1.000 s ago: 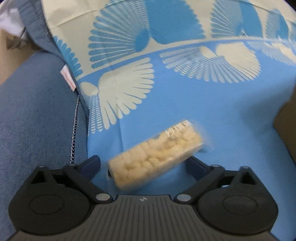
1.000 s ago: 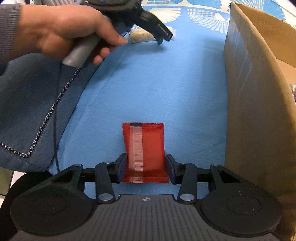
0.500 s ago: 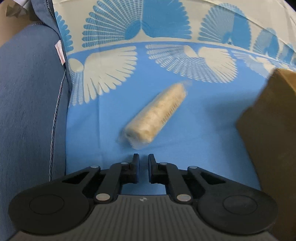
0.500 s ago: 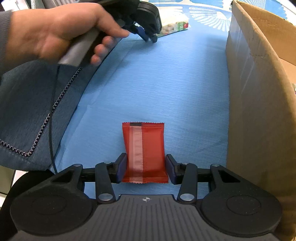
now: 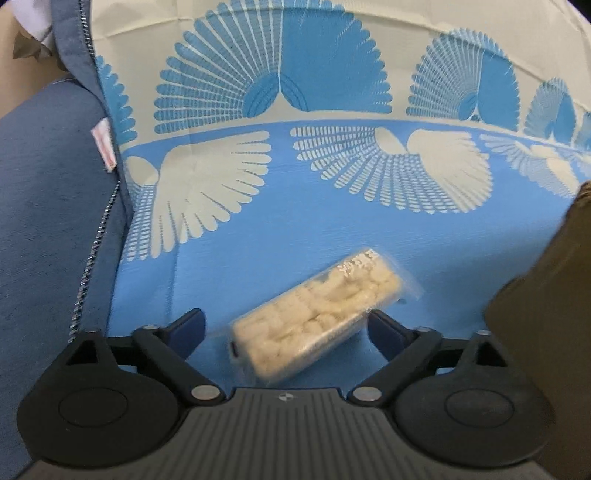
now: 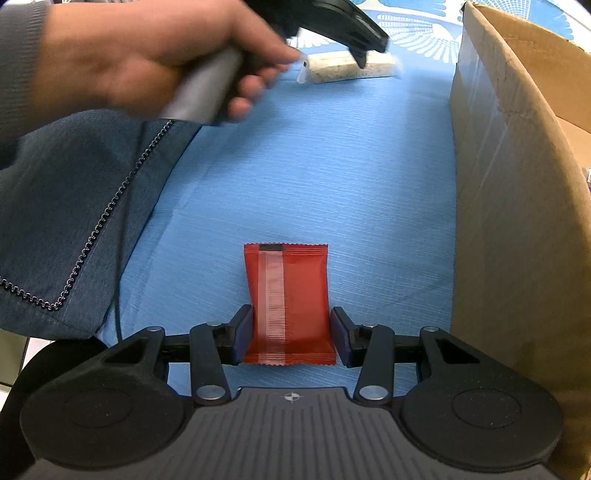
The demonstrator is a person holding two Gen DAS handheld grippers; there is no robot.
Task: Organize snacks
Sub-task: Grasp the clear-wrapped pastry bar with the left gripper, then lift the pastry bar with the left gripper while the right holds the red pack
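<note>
A clear-wrapped pale puffed-rice bar (image 5: 317, 314) lies slantwise on the blue patterned cloth (image 5: 258, 240). My left gripper (image 5: 286, 328) is open with a finger on each side of the bar's near end. The bar also shows in the right wrist view (image 6: 347, 68), under the left gripper (image 6: 354, 33). My right gripper (image 6: 291, 334) is shut on a red snack packet (image 6: 290, 299) that rests on the cloth.
A brown cardboard box (image 6: 517, 206) stands along the right side; its corner shows in the left wrist view (image 5: 546, 314). A blue zippered jacket (image 6: 66, 206) lies on the left. The person's hand (image 6: 140, 59) holds the left gripper.
The left gripper, shut half a second ago with the bar ahead of it, has opened and moved forward around the bar. The right gripper and red packet have not moved.
</note>
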